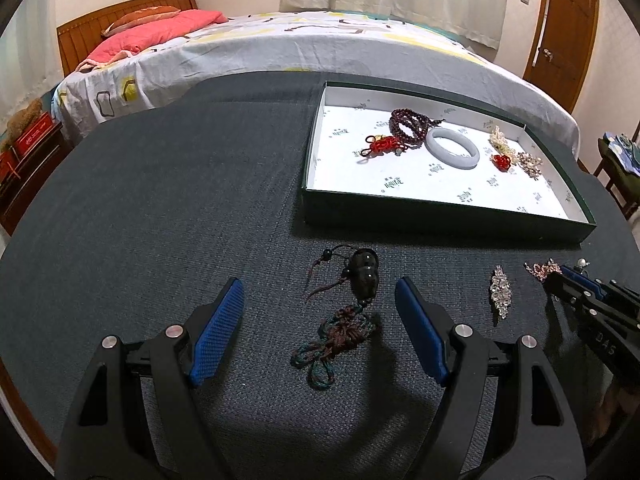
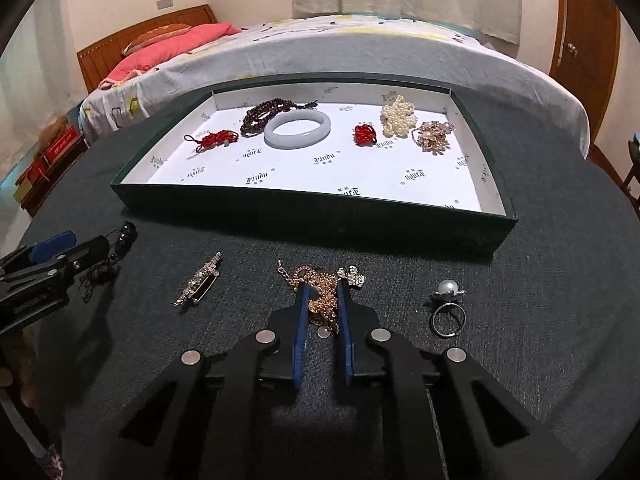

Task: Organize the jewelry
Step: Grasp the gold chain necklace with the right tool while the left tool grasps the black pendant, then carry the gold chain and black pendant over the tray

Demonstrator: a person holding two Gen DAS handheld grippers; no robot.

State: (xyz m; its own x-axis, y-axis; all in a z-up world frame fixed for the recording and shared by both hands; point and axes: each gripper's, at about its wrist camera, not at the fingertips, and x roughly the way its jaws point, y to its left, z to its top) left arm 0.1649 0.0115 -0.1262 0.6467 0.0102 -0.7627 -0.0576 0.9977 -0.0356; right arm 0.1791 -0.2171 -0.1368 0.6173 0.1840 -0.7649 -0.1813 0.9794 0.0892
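A green box (image 1: 440, 216) (image 2: 304, 216) with white lining holds a pale bangle (image 1: 452, 148) (image 2: 298, 130), dark red beads (image 1: 408, 124), red knots and pearl pieces. My left gripper (image 1: 320, 300) is open, its fingers either side of a dark stone pendant (image 1: 364, 276) with a knotted cord (image 1: 340, 336) on the dark mat. My right gripper (image 2: 323, 296) is closed on a gold chain necklace (image 2: 320, 280) lying on the mat. A crystal brooch (image 1: 500, 292) (image 2: 198, 280) lies between the grippers. A pearl ring (image 2: 448, 304) lies right of the right gripper.
The dark mat (image 1: 160, 200) covers a round table. A bed (image 1: 280, 40) with a pink pillow stands behind it. A wooden door (image 1: 568, 28) is at the far right, and a low cabinet (image 1: 28, 160) at the left.
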